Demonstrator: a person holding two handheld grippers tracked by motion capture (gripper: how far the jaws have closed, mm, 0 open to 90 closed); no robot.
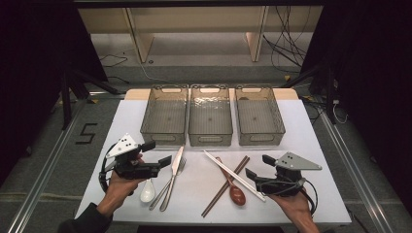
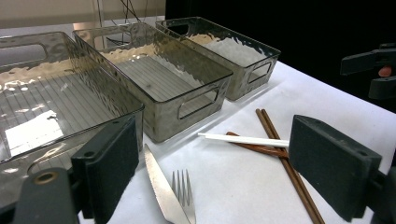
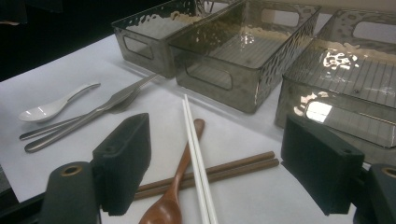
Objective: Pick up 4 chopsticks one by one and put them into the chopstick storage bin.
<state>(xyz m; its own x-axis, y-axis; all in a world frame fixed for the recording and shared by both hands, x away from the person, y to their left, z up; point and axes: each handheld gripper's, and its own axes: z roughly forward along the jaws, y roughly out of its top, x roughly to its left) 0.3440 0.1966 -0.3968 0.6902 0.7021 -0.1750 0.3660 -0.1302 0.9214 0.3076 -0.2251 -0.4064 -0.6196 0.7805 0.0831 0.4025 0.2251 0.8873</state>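
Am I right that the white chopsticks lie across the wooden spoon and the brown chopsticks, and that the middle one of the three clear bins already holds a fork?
Not quite. The white chopsticks do lie across the wooden spoon and the brown chopsticks, but the middle bin is empty, as the high view shows. The fork lies on the table beside the knife, in front of the bins.

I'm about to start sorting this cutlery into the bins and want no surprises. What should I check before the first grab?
1. Left gripper jaws open, nothing between them: ok.
2. Right gripper jaws open, nothing held: ok.
3. Three bins empty and upright: ok.
4. Knife and fork apart for a single grab: not ok, they lie against each other.
5. White chopsticks free: not ok, they cross the wooden spoon and brown chopsticks.
6. White spoon free of the left hand: cannot tell.
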